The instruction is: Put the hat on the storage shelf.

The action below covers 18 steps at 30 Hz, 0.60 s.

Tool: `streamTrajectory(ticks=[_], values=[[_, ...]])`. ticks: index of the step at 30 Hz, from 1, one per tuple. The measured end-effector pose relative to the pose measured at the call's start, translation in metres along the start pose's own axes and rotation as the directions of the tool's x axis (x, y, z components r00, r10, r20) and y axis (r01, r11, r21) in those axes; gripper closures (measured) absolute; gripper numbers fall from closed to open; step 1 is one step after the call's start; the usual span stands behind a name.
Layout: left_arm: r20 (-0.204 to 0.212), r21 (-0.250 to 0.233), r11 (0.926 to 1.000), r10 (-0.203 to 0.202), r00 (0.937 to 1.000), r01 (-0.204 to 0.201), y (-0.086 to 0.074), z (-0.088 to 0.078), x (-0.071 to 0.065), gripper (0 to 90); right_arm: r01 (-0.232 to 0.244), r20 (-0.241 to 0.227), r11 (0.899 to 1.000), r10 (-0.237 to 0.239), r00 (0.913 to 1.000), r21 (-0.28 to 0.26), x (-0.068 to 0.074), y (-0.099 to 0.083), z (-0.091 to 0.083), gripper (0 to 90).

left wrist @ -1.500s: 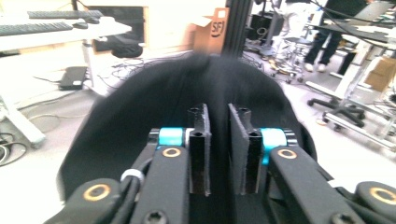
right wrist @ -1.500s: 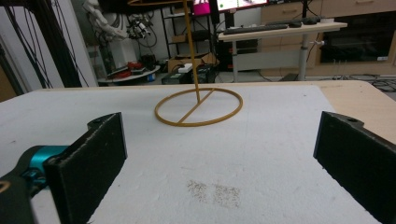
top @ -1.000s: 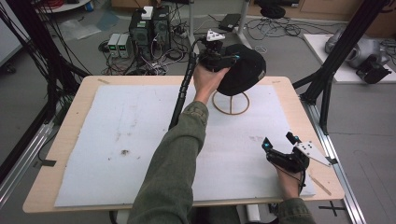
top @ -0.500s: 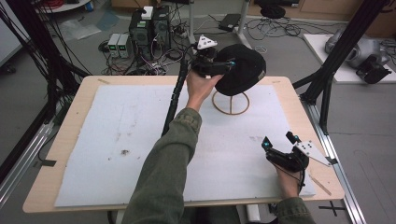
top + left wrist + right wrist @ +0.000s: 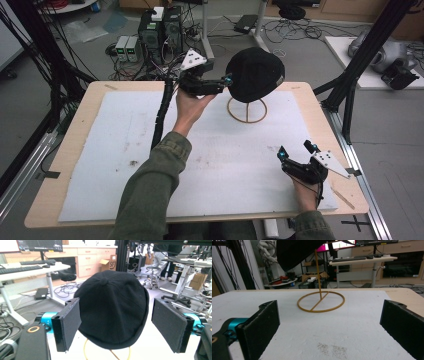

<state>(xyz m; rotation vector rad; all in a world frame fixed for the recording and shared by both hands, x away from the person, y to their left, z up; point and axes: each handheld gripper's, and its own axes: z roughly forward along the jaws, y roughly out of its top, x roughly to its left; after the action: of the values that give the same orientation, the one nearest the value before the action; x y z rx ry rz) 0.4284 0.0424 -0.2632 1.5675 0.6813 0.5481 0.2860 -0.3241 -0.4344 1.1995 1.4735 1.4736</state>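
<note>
Left tool (image 5: 227, 84) back off hat (image 5: 255, 74)

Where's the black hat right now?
The black hat sits atop the gold wire stand at the table's far side in the high view, just right of the open left gripper.

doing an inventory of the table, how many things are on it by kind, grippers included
black hat: 1
gold wire stand: 1
white mat: 1
hand-held grippers: 2, the left gripper open beside the hat, the right gripper open near the table's right edge
total: 5
</note>
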Motion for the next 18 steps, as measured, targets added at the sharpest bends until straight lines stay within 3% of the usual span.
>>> streamTrajectory(ticks=[6,12,18], values=[[-0.049,-0.057,0.9976,0.035,0.9982,-0.038,-0.009,-0.045,0.001,22.4,-0.001,0.002,1.0,0.001,1.0,0.006,0.002,-0.001,0.002,1.6],[-0.099,-0.064,0.9979,0.005,0.9951,-0.012,-0.03,-0.082,0.01,20.2,-0.002,0.006,1.0,0.002,1.0,0.009,0.002,-0.001,0.0,1.6],[-0.166,-0.083,0.9964,0.003,0.9861,-0.017,-0.042,-0.116,0.02,18.5,0.013,0.01,1.0,-0.014,0.9999,0.015,0.003,-0.002,0.002,1.6]])
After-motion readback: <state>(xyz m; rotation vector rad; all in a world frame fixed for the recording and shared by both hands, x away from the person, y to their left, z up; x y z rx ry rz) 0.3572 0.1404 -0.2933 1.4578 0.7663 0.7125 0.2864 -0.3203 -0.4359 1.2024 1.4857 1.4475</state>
